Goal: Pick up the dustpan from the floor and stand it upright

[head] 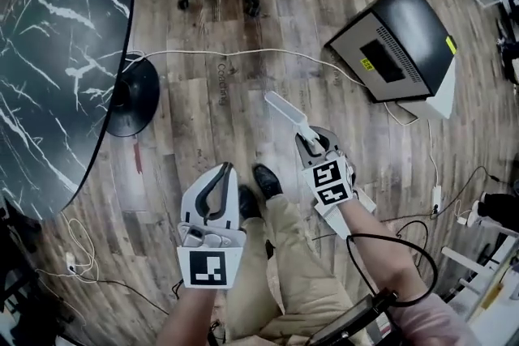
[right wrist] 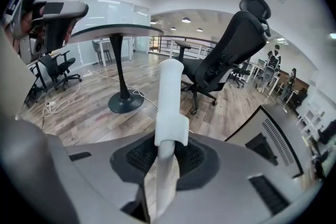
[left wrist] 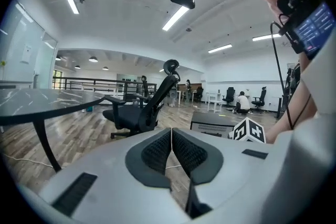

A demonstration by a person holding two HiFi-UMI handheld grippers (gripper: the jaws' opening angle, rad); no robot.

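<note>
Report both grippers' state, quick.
Left gripper: shut, empty.
Right gripper: shut on the dustpan handle.

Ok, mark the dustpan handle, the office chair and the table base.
dustpan handle (right wrist: 170, 98): right gripper view, white shaft's middle.
office chair (left wrist: 125, 116): left gripper view, the seat.
table base (head: 143, 95): head view, the black disc.

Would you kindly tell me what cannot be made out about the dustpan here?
Dustpan's pan: head view, hidden under the right gripper and arm; only the dustpan handle shows.
Handle's lower end: right gripper view, cut off by the bottom edge.
Yellow label on the grey box: head view, too small to read.
</note>
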